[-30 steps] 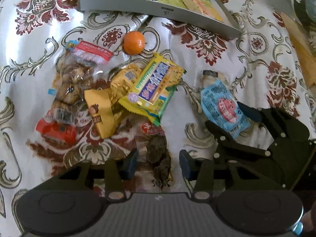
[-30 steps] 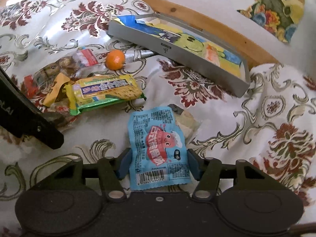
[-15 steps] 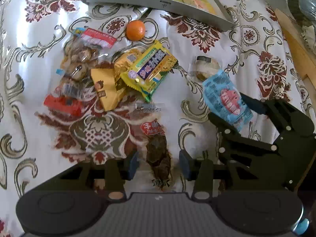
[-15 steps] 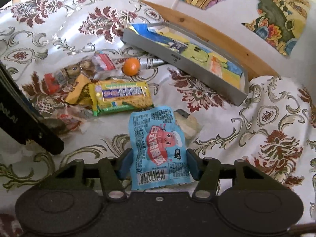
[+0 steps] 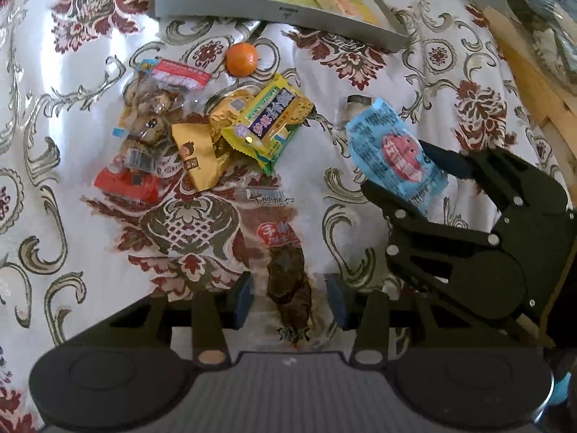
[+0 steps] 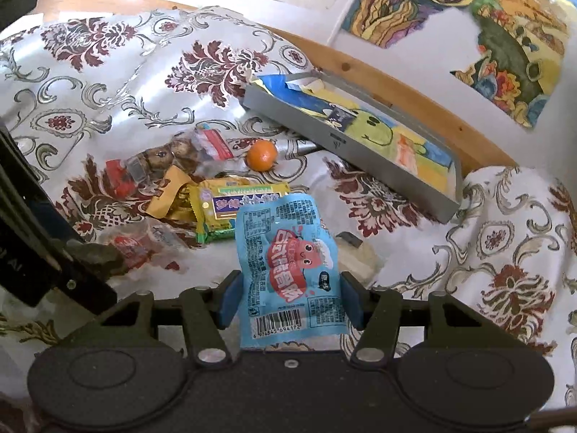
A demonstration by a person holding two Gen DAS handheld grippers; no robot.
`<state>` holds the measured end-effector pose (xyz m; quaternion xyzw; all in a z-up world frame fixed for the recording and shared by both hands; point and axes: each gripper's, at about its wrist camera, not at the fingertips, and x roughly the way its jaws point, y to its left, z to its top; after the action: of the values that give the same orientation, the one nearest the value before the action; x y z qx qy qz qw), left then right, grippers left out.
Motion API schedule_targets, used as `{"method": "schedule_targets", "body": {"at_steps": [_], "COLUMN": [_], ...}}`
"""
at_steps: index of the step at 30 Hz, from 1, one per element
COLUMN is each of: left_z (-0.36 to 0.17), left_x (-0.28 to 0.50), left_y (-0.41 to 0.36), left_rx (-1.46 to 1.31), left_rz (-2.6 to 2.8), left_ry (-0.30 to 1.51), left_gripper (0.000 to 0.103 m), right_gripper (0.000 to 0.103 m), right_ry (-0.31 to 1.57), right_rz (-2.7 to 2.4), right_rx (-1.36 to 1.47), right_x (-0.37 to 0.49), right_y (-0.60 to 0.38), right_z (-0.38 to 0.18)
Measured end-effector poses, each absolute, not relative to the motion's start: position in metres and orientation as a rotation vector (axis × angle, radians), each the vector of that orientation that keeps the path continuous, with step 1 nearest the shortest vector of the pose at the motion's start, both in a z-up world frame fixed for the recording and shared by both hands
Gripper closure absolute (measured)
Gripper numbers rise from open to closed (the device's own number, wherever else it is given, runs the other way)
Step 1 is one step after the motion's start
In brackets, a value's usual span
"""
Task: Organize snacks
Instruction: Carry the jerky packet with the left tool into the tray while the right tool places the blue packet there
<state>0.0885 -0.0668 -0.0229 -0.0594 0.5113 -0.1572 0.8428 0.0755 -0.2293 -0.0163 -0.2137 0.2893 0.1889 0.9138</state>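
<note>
The step in hand looks like carrying snacks to the grey tray (image 6: 360,144), which lies at the far side of the desk (image 5: 72,54) under its floral cloth. The right gripper (image 6: 288,299) has its fingers closed against the sides of a blue snack packet (image 6: 288,263) and holds it above the cloth, barcode end nearest the camera. The left gripper (image 5: 288,297) has its fingers drawn in around a clear packet of dark dried snack (image 5: 285,270). They sit just beside the packet's near end, but I cannot tell whether they actually pinch it, nor whether it is off the cloth.

My reading is that the next move calls for taking the blue packet forward and to the right, over the tray's near wall, and letting it go inside.

Between the grippers and the tray lies the loose pile: a yellow-green biscuit packet (image 5: 267,122), a gold wrapper (image 5: 196,155), a clear bag of brown nuts (image 5: 151,122) with red ends, and a small orange (image 5: 241,59) just before the tray wall. A small pale wrapped snack (image 6: 357,252) lies beyond the blue packet. The orange could roll if bumped, and the crumpled cloth gives an uneven surface.
</note>
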Motion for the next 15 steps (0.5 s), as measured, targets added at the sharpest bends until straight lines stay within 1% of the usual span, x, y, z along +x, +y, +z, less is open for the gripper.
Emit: {"method": "schedule_targets", "body": {"at_steps": [7, 12, 15], "left_z": [-0.010, 0.000, 0.011], "left_x": [0.079, 0.084, 0.091], "left_y": [-0.069, -0.066, -0.060], "left_rx": [-0.080, -0.086, -0.096], "left_rz": [-0.341, -0.338, -0.325], "left_ry": [0.980, 0.940, 0.896], "left_gripper": [0.055, 0.055, 0.055], "right_gripper": [0.044, 0.044, 0.044], "right_ry": [0.564, 0.466, 0.374], "right_rz": [0.348, 0.335, 0.320], "right_rx": [-0.401, -0.346, -0.370], "right_x": [0.079, 0.075, 0.070], "right_y": [-0.235, -0.238, -0.234], "right_z": [-0.011, 0.002, 0.010]}}
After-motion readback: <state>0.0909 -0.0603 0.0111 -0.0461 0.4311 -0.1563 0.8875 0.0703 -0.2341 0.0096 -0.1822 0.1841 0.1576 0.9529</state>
